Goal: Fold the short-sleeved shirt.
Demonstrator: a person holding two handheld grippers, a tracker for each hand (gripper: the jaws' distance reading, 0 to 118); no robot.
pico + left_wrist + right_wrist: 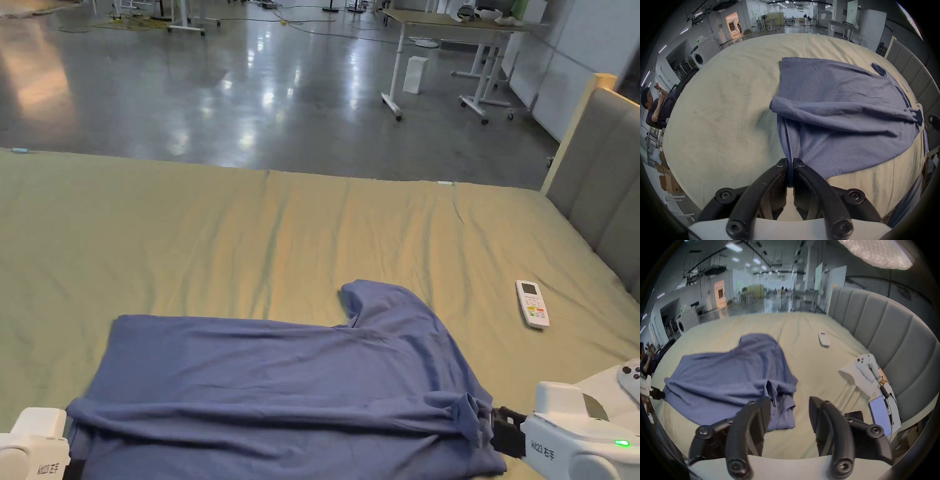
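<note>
A blue short-sleeved shirt lies across the near part of the bed, its near edge lifted and rolled over itself. One sleeve points toward the far side. My left gripper is at the shirt's left corner, both jaws shut on a pinch of the hem. My right gripper sits at the bunched right corner with its jaws wide apart. Cloth lies against its left jaw, and the right jaw stands free over the sheet.
The bed sheet is pale olive. A white remote lies right of the shirt. A grey padded headboard bounds the right side, with a white controller and a phone beside it. A person sits off to the left.
</note>
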